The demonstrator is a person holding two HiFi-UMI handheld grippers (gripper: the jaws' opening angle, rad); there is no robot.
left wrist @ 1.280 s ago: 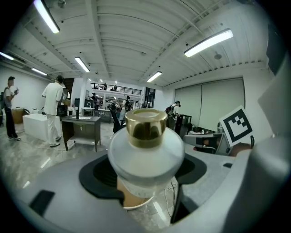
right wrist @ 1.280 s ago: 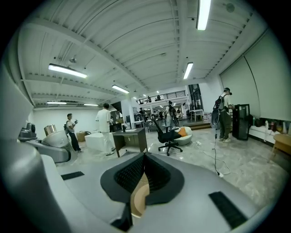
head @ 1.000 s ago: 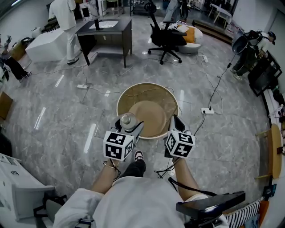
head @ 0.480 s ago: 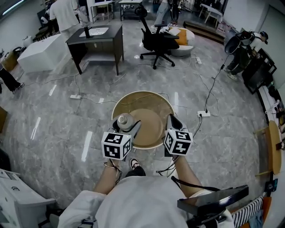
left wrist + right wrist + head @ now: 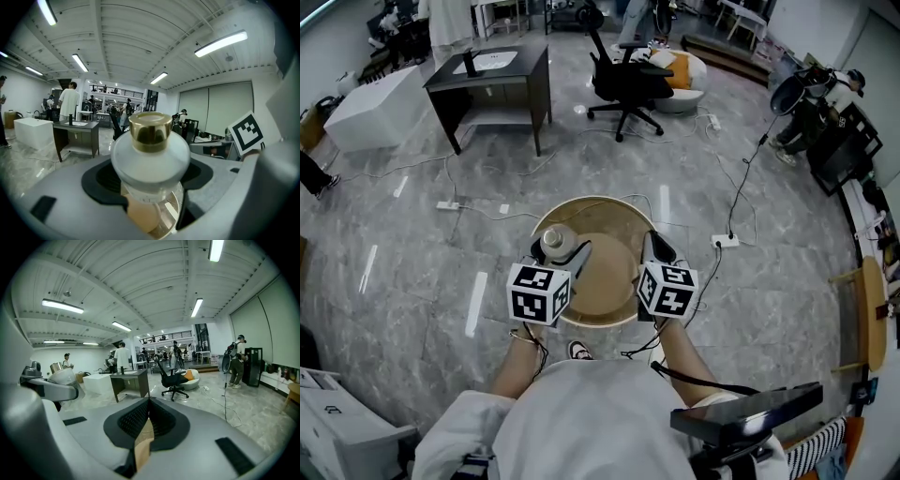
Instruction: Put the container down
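Note:
A frosted white container (image 5: 554, 241) with a gold cap (image 5: 150, 131) stands upright between the jaws of my left gripper (image 5: 559, 253), which is shut on its body (image 5: 149, 161). It hangs over the left part of a round tan basin (image 5: 610, 202) on the floor. My right gripper (image 5: 652, 249) hovers over the basin's right part, its jaws (image 5: 149, 404) pressed together with nothing between them. In the right gripper view the left gripper and the container (image 5: 60, 375) show at the far left.
A black desk (image 5: 487, 73) and a black office chair (image 5: 624, 79) stand beyond the basin. Cables and a power strip (image 5: 724, 241) lie on the grey marble floor to the right. The person's shoe (image 5: 577, 350) is just behind the basin's near rim.
The person has stepped forward. Both grippers now sit further over the basin, the container still held in the left one.

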